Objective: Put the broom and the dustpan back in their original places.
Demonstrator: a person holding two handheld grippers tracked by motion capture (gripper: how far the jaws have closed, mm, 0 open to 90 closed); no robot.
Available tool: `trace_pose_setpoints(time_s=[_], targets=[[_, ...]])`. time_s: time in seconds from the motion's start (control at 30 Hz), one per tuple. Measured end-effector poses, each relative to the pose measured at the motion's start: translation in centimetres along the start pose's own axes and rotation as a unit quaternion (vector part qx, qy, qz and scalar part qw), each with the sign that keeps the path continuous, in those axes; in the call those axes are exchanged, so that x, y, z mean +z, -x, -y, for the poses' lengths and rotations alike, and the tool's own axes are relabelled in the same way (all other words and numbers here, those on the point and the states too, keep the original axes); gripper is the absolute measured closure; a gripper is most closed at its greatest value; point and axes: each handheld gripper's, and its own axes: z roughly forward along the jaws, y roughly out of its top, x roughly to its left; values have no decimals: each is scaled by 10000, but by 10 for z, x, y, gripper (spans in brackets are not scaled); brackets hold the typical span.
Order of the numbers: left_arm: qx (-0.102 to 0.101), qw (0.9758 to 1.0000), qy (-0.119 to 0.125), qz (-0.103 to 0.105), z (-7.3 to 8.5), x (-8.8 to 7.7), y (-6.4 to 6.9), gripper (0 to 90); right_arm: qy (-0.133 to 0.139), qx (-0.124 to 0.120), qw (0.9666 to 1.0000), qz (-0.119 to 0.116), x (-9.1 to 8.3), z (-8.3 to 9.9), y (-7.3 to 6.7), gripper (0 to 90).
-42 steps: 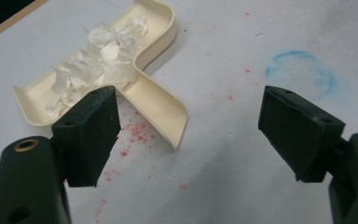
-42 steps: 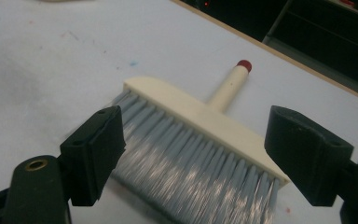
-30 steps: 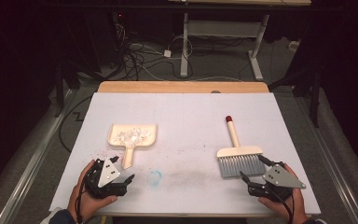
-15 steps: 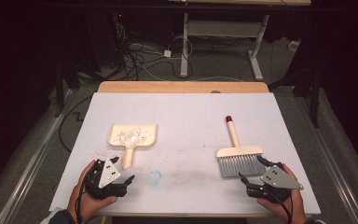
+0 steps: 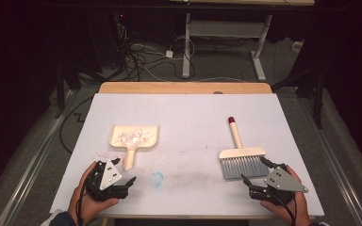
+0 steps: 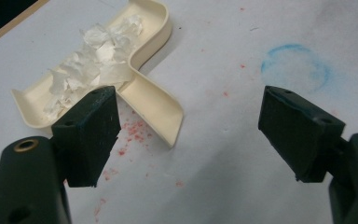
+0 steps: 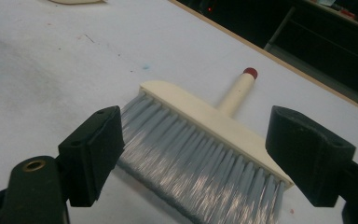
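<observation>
In the high view, a white tabletop has two things lying on it. A cream plastic dustpan lies on the left side, with white paper scraps inside it. Its handle points toward the person. A cream brush with grey bristles and a red-tipped handle lies flat on the right side, well apart from the dustpan. The left gripper sits low on the left, held in a hand, just beside the end of the dustpan handle. The right gripper sits low on the right, near the bristles. A faint blue ring mark is on the tabletop between the two grippers.

In the left gripper view, the two black fingers are spread wide with nothing between them. The dustpan lies just ahead, a bit to the left. Small red specks dot the tabletop near the handle. The blue ring mark is ahead on the right.

In the right gripper view, the black fingers are spread wide too. The brush lies between and ahead of them. The left finger may be touching the bristles, but it is hard to tell.
</observation>
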Motion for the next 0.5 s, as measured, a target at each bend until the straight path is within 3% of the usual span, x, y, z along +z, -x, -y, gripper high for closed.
trace_pose_setpoints(time_s=[0.5], targets=[[50,10000,-39,25,-2,3,0,204,7,32,10000,20,0,0,3,197]])
